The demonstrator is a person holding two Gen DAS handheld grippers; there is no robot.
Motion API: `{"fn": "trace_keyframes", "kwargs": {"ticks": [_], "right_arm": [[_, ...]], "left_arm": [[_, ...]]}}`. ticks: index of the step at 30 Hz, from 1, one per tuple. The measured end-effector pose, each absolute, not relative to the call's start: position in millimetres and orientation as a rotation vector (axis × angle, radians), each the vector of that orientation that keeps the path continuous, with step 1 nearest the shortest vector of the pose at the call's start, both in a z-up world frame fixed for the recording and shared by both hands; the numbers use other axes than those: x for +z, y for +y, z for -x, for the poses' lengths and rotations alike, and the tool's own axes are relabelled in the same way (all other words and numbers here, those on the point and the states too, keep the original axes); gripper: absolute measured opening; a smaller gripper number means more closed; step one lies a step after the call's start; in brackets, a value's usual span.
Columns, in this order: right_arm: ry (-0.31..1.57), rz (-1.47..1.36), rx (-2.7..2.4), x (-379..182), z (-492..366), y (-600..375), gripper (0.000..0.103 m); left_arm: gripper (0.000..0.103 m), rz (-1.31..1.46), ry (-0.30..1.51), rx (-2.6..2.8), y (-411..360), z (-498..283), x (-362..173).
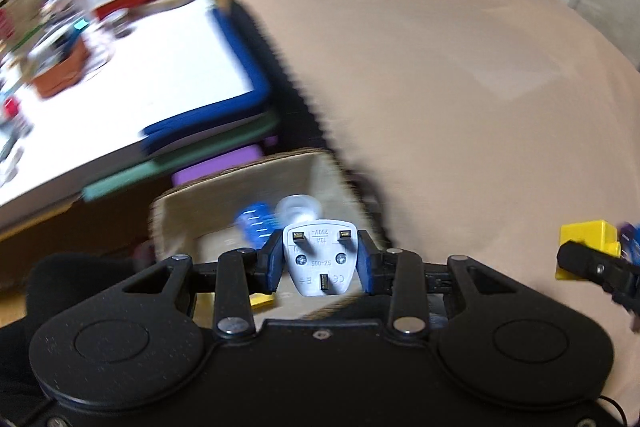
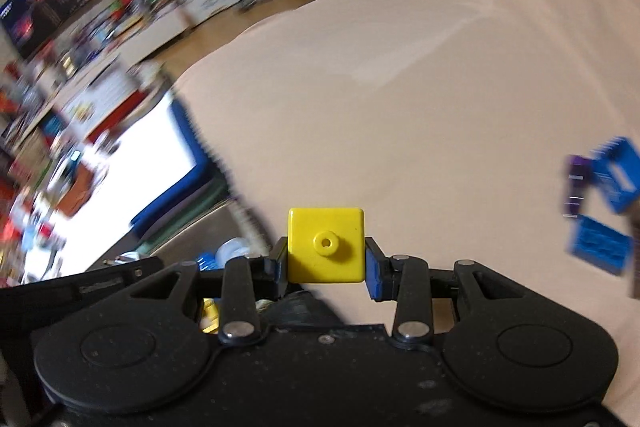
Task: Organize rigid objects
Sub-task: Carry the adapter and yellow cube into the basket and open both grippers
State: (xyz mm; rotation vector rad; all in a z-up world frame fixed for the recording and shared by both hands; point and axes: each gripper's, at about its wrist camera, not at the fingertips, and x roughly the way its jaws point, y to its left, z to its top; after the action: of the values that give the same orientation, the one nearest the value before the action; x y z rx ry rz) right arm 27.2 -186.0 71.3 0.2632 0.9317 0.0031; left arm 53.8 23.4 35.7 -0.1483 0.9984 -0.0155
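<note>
White plug adapter sits clamped in the left claw above a cardboard box; the right claw grips a yellow cube over the beige bed.

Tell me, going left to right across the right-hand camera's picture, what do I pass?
White tabletop → yellow cube clamped in the right gripper → blue blocks lying on the beige cloth.

The plug is white; the cube is plain yellow. Beside the beige cloth, the blocks are blue.
</note>
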Motion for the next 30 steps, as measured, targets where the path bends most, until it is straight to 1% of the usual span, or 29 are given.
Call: {"fn": "trace_keyframes", "kwargs": {"ticks": [5, 12, 18, 30], "right_arm": [[1.000, -0.204, 0.076, 57, -54, -129, 0.036], [1.086, -0.155, 0.109, 25, -78, -74, 0.036], [1.130, -0.123, 0.093, 4, -86, -55, 0.036], [1.128, -0.098, 0.061, -3, -94, -56, 0.036]], "left_arm": [[0.036, 0.237, 1.024, 0.086, 64, -58, 21], [0.036, 0.318, 1.080, 0.150, 83, -61, 2], [0.036, 0.328, 1.111, 0.192, 89, -66, -5], [0.036, 0.312, 1.137, 0.214, 89, -70, -9]]}}
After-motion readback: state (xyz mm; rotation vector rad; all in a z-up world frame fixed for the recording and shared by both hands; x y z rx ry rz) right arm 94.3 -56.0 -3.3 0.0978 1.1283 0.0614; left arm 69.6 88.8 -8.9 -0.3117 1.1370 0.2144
